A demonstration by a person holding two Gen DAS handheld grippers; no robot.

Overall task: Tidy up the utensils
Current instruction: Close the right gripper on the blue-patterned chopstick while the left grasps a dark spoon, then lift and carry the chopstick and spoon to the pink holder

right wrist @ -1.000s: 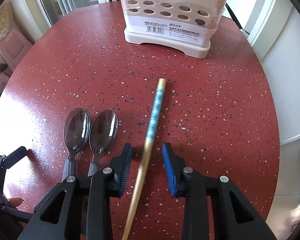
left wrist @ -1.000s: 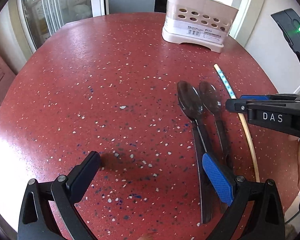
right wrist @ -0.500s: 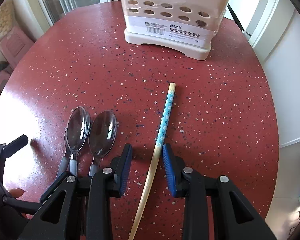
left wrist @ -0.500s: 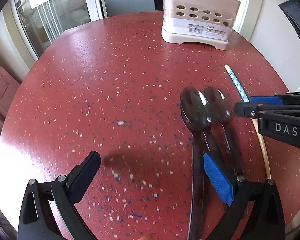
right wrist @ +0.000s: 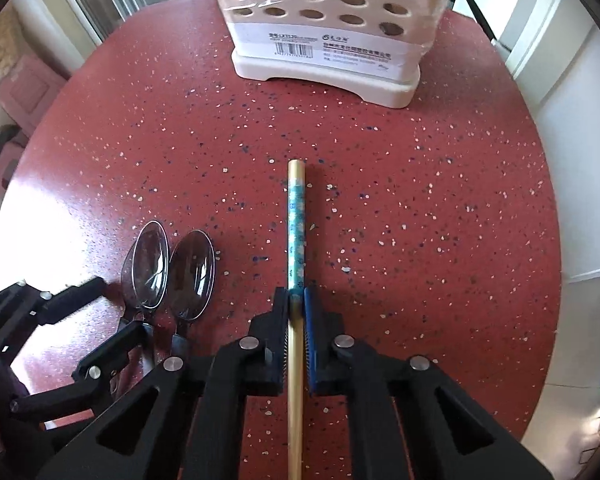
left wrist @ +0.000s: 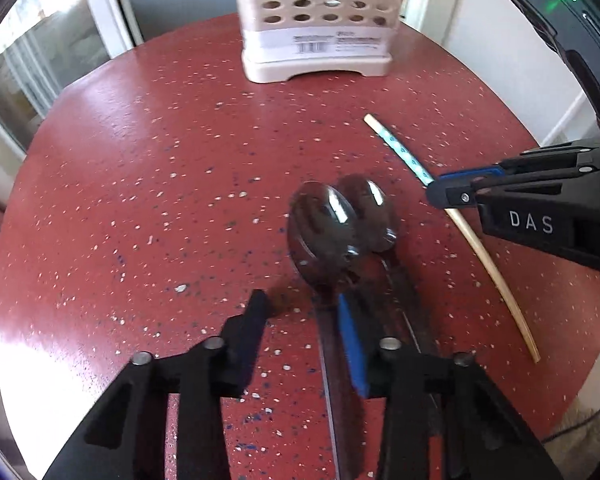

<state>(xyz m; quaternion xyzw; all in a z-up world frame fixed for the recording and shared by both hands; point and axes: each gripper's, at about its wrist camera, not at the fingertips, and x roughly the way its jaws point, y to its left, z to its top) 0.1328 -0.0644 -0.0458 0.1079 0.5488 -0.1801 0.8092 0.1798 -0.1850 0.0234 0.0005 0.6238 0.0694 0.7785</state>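
While the chopstick (right wrist: 296, 240) is clamped between the pads of the right tongs (right wrist: 296, 300), its long axis is aimed straight ahead at the holder (right wrist: 328, 40) standing beyond on the table (right wrist: 440, 200). The left tongs (left wrist: 300, 316) are closing around the handle of the nearer of two spoons (left wrist: 324, 232), which lie side by side, bowls pointing toward the holder; a full grip is not yet shown. The holder is judged nearer to the right tongs.
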